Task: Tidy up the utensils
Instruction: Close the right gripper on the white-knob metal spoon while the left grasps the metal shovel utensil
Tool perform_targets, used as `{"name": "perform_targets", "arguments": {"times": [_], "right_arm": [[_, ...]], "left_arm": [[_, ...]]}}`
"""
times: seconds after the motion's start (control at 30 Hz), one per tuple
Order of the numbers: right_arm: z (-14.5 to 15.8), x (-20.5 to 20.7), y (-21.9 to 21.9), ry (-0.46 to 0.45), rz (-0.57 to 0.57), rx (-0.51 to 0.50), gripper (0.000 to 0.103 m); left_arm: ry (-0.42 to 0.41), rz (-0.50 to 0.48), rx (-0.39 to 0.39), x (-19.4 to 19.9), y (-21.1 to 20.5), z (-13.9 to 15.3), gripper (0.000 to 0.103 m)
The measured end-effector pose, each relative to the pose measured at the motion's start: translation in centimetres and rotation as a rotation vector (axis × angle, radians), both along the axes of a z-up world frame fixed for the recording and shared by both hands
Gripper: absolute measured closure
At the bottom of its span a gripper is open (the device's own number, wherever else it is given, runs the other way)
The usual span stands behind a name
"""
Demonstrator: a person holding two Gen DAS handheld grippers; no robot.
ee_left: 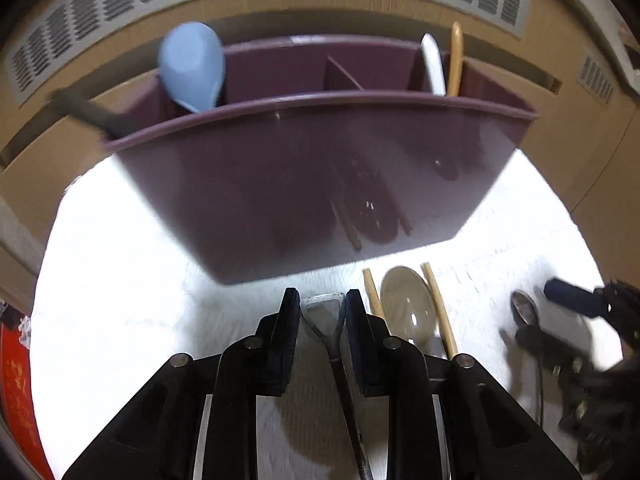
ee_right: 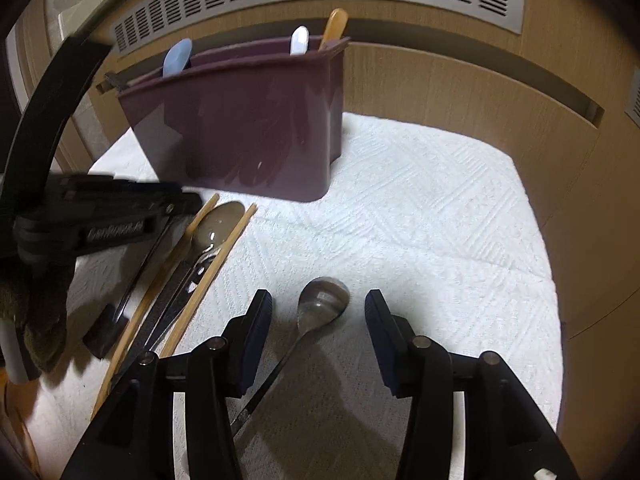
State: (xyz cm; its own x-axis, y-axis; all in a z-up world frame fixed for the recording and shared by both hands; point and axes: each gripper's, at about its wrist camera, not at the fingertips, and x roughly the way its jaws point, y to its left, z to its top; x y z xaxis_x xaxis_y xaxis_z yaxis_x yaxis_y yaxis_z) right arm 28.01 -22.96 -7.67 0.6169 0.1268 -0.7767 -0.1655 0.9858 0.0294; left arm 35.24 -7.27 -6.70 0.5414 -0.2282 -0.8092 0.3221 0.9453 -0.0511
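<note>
The left gripper (ee_left: pixel 322 300) has its fingers narrowed around a peeler (ee_left: pixel 325 312) without visibly touching it; the right gripper (ee_right: pixel 318 308) is spread wide around a small spoon (ee_right: pixel 322 300). I judge both are about to pinch: close squarely on the handles, then lift clear of the cloth (ee_right: pixel 420 208). At 12 o'clock stands the caddy (ee_left: pixel 320 168). Only the left view shows its dividers; only the right shows the chopsticks (ee_right: pixel 216 264) full length.

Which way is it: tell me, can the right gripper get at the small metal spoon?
Probably yes: the right gripper is open with the small metal spoon lying between its fingers on the white towel, nothing covering it.
</note>
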Motion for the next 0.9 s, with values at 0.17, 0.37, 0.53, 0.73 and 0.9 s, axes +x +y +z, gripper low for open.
{"name": "perform_targets", "arguments": {"times": [0.17,0.37,0.53,0.73,0.9], "right_arm": [[1.7,-0.8,-0.2,-0.025,0.012,0.006,0.035],[2.0,-1.7,-0.5,-0.007,-0.023,0.013,0.04],[0.1,0.6,-0.5,0.119,-0.097,0.046,0.066],[-0.4,2.2,1.2,0.129,-0.196,-0.011,0.067],[-0.3,2.1,2.5,0.114,-0.183,-0.104,0.08]], "left_arm": [[-0.095,0.008,-0.038,-3.0,1.9,2.4,0.079],[-0.155,0.055,-0.096,-5.9,5.2,4.5,0.079],[-0.188,0.066,-0.123,-8.1,6.2,5.1,0.079],[-0.191,0.089,-0.169,-8.9,7.7,5.0,0.079],[-0.226,0.103,-0.182,-10.1,8.3,5.9,0.079]]}}
